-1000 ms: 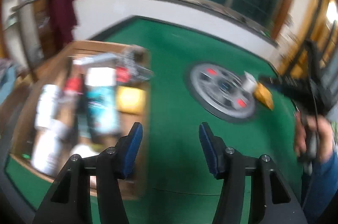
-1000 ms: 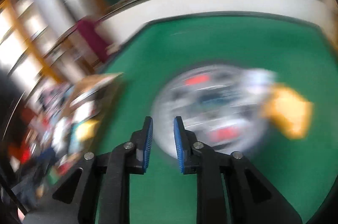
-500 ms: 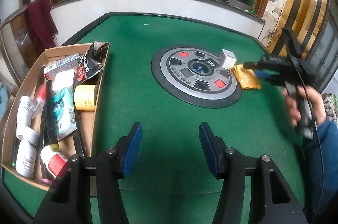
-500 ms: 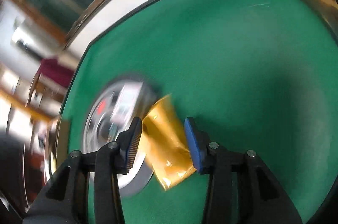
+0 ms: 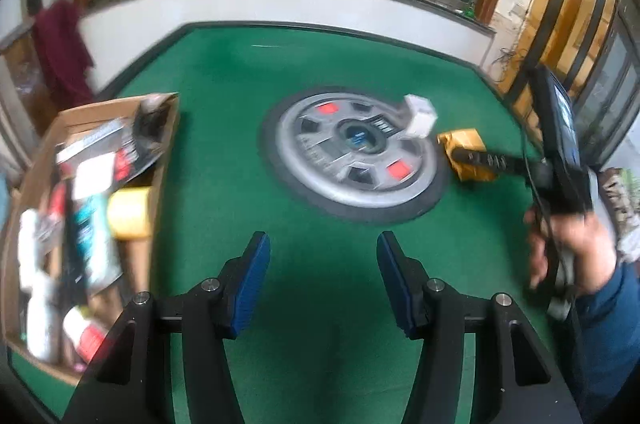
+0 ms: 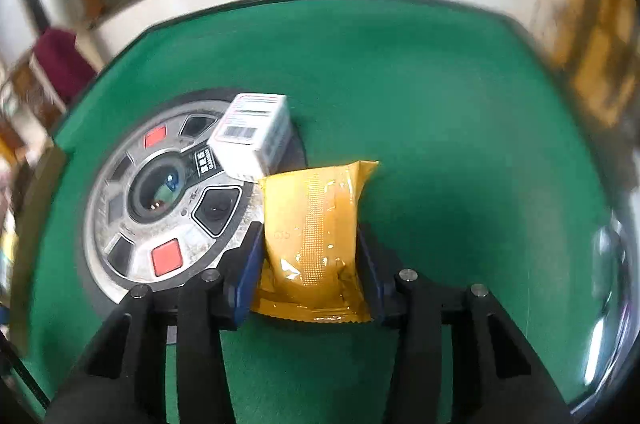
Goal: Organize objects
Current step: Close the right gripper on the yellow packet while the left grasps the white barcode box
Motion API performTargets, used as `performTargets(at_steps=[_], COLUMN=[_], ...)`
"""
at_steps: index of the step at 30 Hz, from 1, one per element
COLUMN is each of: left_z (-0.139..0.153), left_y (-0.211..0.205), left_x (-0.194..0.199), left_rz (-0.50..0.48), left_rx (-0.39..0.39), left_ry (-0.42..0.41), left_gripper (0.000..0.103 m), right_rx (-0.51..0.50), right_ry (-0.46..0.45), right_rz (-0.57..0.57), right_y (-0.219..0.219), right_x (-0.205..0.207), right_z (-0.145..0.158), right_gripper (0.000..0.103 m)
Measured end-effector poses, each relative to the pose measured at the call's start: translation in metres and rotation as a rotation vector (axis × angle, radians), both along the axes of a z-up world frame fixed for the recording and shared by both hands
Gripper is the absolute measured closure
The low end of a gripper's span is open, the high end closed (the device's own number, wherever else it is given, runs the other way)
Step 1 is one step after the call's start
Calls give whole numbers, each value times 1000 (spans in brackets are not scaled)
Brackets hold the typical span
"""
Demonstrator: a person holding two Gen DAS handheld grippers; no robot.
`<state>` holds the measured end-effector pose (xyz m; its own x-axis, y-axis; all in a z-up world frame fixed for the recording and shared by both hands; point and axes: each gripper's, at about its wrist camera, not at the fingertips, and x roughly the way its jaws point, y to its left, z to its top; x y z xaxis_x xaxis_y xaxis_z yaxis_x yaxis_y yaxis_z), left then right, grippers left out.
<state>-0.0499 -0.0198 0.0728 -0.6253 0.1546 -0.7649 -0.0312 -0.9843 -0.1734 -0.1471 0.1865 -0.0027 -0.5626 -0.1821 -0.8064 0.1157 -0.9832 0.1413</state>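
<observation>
Yellow packet (image 6: 316,224): a glossy foil pouch on the green table (image 6: 440,104), just beside the round grey disc (image 6: 160,208) set in the felt, sitting between the right claw's blue pads.
Right claw (image 6: 310,256): fingers pressed against both sides of the packet, gripping it low over the table.
White box (image 6: 256,132): lying on the disc's rim, touching the packet's far corner.
Left claw (image 5: 322,280): fingers spread wide with nothing between them, hovering over bare felt.
Cardboard box (image 5: 160,160): at the table's left edge, crowded with bottles and packages, blurred.
Right hand (image 5: 568,244): holding the right claw's handle at the frame's edge.
</observation>
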Motion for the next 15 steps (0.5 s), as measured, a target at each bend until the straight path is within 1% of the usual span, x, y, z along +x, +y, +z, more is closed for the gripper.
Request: performTargets(at_steps=[1, 2, 4, 6, 7, 9, 10, 12, 13, 15], left_z=[3, 6, 12, 16, 16, 16, 15, 11, 9, 2], left_y=[6, 11, 26, 43, 49, 65, 74, 91, 99, 114], left_x=[-13, -23, -46, -75, -86, -113, -125, -147, -156, -173], left_rz=[-28, -41, -61, -89, -98, -96, -100, -99, -101, -96], left_rx=[25, 30, 16, 23, 34, 53, 53, 40, 26, -6], left_ry=[-22, -36, -60, -87, -103, -138, -154, -170, -180, -200], left_gripper=[53, 53, 53, 53, 53, 54, 54, 54, 54, 54], right_rx=[-24, -66, -139, -181, -200, -230, -252, -274, -273, -303], right_ry=[11, 17, 40, 66, 73, 80, 91, 112, 121, 123], right_rz=[-19, -32, -48, -52, -54, -59, -63, -74, -88, -112], right_y=[8, 16, 33, 34, 38, 41, 43, 43, 49, 63], right_x=[10, 21, 49, 74, 87, 93, 88, 84, 87, 91], right_z=[5, 10, 18, 22, 19, 15, 16, 24, 27, 29], right_gripper=[66, 66, 66, 66, 66, 66, 66, 66, 66, 66])
